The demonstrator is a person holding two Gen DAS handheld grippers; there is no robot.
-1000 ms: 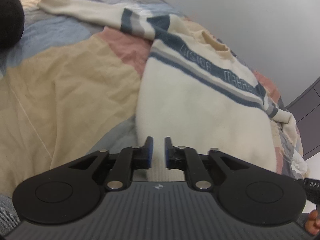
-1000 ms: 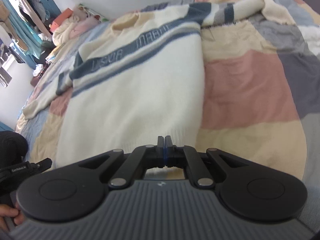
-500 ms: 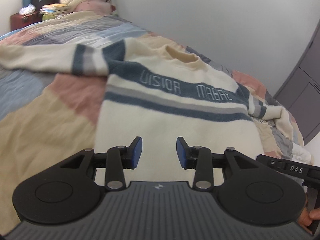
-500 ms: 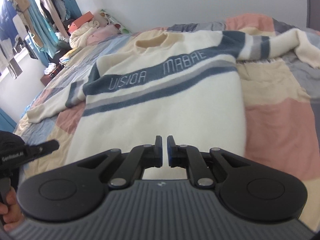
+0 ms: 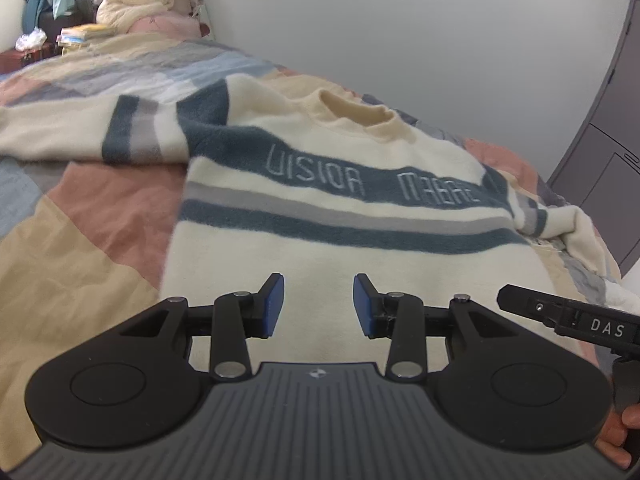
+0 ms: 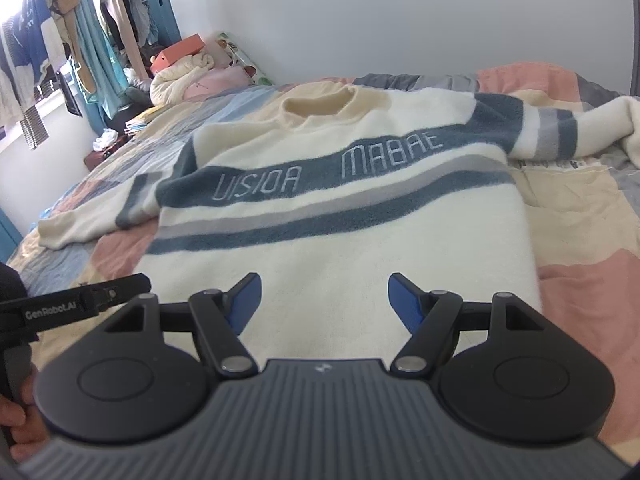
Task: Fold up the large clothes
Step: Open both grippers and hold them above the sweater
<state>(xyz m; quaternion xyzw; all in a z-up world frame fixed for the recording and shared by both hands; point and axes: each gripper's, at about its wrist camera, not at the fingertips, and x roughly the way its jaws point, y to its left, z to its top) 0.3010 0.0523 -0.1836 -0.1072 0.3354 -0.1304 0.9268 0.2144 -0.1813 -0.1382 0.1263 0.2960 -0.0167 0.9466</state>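
— Both grippers, status?

— Left gripper (image 5: 319, 304) is hanging over the lower body of the sweater (image 5: 328, 216), jaws standing partly apart, nothing between the pads. Right gripper (image 6: 325, 304) is opening its jaws at this moment, blue pads (image 6: 245, 300) spreading wide, no cloth between them.

— Where is the sweater sitting?

— I am seeing it lying flat, front up, on the patchwork quilt (image 5: 92, 216) of the bed, collar toward the wall (image 5: 460, 52). One sleeve (image 5: 72, 132) is stretching out to my left; the other sleeve (image 6: 576, 128) is lying bunched on my right. I am holding each gripper by its handle, my hand (image 6: 16, 424) showing at the edge.
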